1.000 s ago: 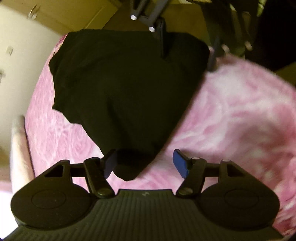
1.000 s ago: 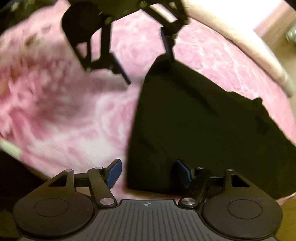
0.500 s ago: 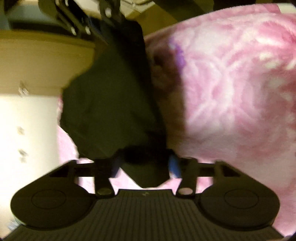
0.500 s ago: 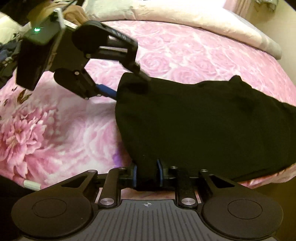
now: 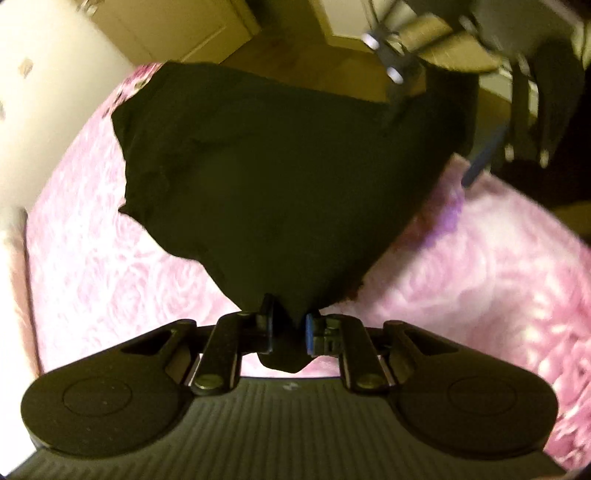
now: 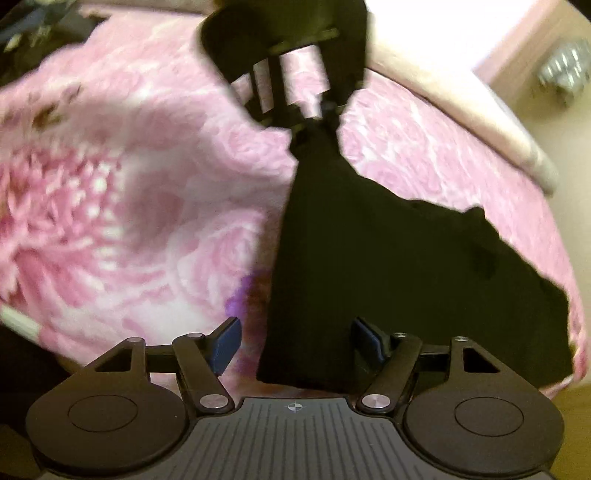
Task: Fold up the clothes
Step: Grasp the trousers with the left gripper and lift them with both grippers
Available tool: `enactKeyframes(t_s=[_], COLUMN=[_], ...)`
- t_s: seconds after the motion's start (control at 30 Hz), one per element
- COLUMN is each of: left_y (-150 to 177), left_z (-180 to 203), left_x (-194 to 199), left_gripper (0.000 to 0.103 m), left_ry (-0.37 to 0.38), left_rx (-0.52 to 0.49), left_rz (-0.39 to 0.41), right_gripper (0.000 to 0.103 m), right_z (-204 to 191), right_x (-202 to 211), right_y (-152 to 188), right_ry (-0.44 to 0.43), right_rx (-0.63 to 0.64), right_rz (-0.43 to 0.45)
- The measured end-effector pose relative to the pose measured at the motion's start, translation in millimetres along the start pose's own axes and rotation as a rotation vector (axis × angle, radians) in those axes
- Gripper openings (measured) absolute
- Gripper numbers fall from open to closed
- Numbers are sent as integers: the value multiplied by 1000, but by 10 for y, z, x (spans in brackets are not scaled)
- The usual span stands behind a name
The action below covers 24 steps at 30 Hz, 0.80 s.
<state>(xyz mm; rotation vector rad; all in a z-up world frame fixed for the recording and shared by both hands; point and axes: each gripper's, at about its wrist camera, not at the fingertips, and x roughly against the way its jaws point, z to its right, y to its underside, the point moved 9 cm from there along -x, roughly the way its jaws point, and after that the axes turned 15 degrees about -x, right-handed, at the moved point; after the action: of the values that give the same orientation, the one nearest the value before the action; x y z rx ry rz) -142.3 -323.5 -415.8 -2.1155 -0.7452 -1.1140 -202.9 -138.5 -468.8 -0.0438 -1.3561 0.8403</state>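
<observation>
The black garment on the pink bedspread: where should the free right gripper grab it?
Likely the near corner of the black garment, lying between the open right gripper fingers. Come in low from the bed's edge, since the hem there lies flat on the bedspread. The left gripper already pinches the far corner.

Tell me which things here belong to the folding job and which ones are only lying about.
Part of the job:
- black garment
- left gripper, shut on one corner of the garment
- right gripper, open, with the garment's edge between its fingers

Only lying about:
- pink floral blanket, under the garment
- pale pillow along the far edge
- wooden cabinet
</observation>
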Motion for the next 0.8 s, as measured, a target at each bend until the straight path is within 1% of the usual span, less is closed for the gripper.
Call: enactKeyframes(t_s=[0.07, 0.1, 0.13, 0.17, 0.2, 0.23, 0.33, 0.4, 0.57, 0.7, 0.8], left_y=[-17, -38, -71, -101, -129, -163, -271, -374, -699, -1050, -1354], left_z=[-19, -23, -31, -55, -80, -117, -408, -636, -1372, -2032, -2539], left_x=[95, 113, 129, 168, 238, 313, 476, 663, 937, 894, 695], left_gripper=[13, 13, 13, 13, 12, 12, 12, 12, 12, 12, 12], left_ry=[10, 13, 15, 16, 12, 6, -18, -40, -88, -111, -105], left_rx=[-8, -20, -30, -36, -40, -37, 7, 24, 27, 1, -17], left_rz=[-3, -3, -4, -7, -9, -9, -1, 3, 12, 16, 10], right_gripper=[67, 45, 36, 33, 23, 20, 16, 16, 15, 15, 15], right_z=[21, 68, 119, 181, 248, 321, 603, 851, 1488, 2203, 2806], right_x=[-33, -26, -10, 35, 99, 170, 435, 607, 1024, 1167, 1213], right_y=[24, 30, 32, 19, -8, -41, -205, -341, -673, -800, -833], right_ry=[30, 39, 43, 40, 33, 28, 18, 19, 17, -2, -19], right_rx=[34, 26, 14, -1, -14, -27, -83, -121, -223, -333, -405], right_rz=[0, -3, -7, -9, -7, -4, 17, 40, 97, 144, 172])
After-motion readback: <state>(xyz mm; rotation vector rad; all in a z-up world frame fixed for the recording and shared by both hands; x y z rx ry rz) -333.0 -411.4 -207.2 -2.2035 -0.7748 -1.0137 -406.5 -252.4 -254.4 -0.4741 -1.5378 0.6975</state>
